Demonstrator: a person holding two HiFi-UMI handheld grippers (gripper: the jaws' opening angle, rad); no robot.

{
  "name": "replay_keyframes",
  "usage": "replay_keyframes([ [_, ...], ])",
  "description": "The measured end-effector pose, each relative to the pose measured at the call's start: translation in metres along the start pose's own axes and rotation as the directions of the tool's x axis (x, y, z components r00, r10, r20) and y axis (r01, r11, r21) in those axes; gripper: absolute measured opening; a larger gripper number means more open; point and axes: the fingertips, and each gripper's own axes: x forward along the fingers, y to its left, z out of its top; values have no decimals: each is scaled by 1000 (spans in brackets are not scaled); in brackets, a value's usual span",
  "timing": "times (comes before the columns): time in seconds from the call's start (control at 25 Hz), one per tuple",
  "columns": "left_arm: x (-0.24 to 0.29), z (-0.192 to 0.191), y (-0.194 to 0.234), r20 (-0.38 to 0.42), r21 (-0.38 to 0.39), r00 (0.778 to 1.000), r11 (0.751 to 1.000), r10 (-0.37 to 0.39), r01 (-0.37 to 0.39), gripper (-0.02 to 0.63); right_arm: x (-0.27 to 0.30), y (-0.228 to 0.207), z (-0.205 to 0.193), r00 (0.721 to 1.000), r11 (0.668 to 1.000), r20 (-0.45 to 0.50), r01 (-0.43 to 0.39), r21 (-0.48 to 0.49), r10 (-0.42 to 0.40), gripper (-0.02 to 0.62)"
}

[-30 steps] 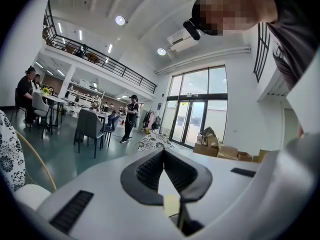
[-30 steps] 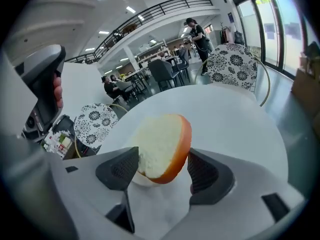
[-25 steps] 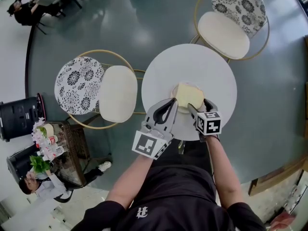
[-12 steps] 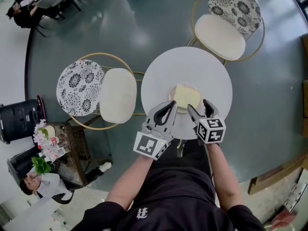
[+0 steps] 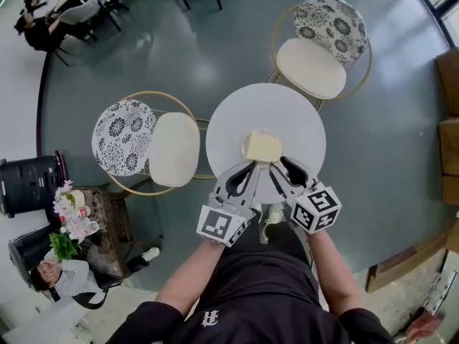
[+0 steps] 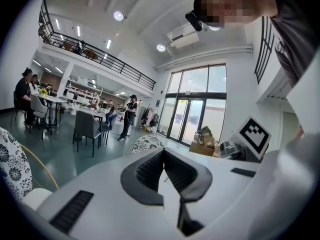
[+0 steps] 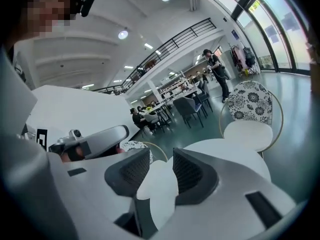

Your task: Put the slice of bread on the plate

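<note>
The pale yellow slice of bread (image 5: pixel 262 147) lies flat on a white plate (image 5: pixel 247 134), whose rim hardly shows against the round white table (image 5: pixel 237 117). Both grippers hang raised above the table's near edge, short of the bread and clear of it. My left gripper (image 5: pixel 251 166) has its tips together and holds nothing; its own view shows the left gripper (image 6: pixel 163 153) the same way. My right gripper (image 5: pixel 284 169) is closing with a gap still between the pads and nothing in it; past the right gripper (image 7: pixel 161 160) only the table top shows.
Two gold-framed chairs with cream seats stand at the table: one at the left (image 5: pixel 172 149), one at the far right (image 5: pixel 312 57). A low stand with flowers (image 5: pixel 72 213) and a black bin (image 5: pixel 29 185) are at the far left. Cardboard boxes (image 5: pixel 448 120) line the right edge.
Both grippers have lifted off the table and drawn back from the bread, the right one further. The right jaws have narrowed. The bread stays on the plate.
</note>
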Motion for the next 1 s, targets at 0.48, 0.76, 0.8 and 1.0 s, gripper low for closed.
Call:
replay_keyframes([
  [0.48,-44,62,-88,12,2,1000,1000,7,-7,6,-101,70,52,993,983,108,-30,-182,50,8],
  [0.76,-56,104,-128,57,44,998,999,0,-2,6,-145,100,91,976,966,188,-59,-251,108,6],
  [0.8,-56,108,-132,65,51,998,999,-4,1,6,-149,102,95,974,964,197,-59,-258,112,6],
  [1.0,-56,125,-149,92,71,996,997,-18,12,6,-170,109,110,966,955,231,-49,-292,120,6],
])
